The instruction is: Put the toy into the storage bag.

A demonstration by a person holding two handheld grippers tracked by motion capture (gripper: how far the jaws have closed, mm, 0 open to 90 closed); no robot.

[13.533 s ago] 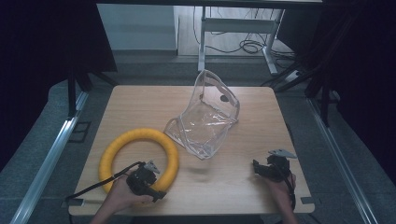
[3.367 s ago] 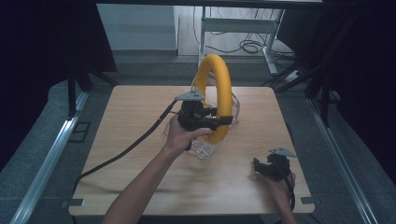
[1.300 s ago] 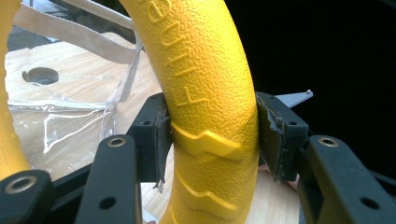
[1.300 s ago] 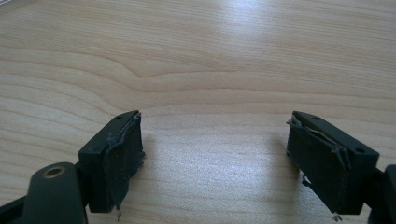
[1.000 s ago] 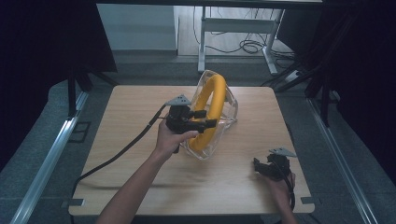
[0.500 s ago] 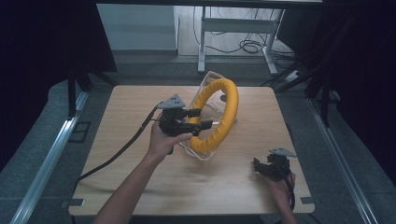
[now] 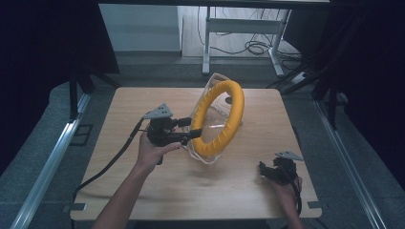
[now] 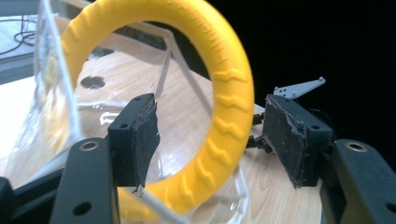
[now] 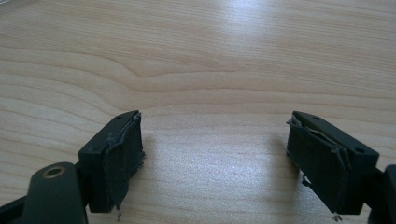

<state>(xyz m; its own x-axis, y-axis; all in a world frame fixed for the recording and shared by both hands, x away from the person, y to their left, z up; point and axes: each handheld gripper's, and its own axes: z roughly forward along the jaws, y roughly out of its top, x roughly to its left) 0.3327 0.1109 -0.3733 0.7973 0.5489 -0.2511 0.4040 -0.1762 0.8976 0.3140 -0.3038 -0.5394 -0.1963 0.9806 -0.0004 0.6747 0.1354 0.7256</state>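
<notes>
Standing on edge inside the clear, crumpled plastic pouch (image 7: 210, 125), the ridged yellow foam ring (image 7: 218, 119) is now being left unsupported by the left tool (image 7: 187, 134), whose jaws are being held wide apart on either side of the ring's lower arc without pressing on it. Half a second earlier the ring was being carried lower and more tilted against the pouch; a second before that it was being held higher, near the pouch mouth. In the left gripper view the ring (image 8: 224, 88) is being seen between the two black padded jaws, with a clear gap at each pad, and a fold of the transparent film (image 8: 51, 112) is being seen on its far side. From this it is being judged that the ring has just been released into the pouch, so that the placing step is being completed and only the withdrawal of the left tool is being left. Leaning as it is, the ring is being judged liable to tip if brushed. The right tool (image 7: 276, 171) is being rested near the front right corner of the pale wooden tabletop (image 7: 143, 191), well apart from the pouch, its jaws spread with nothing between them.
</notes>
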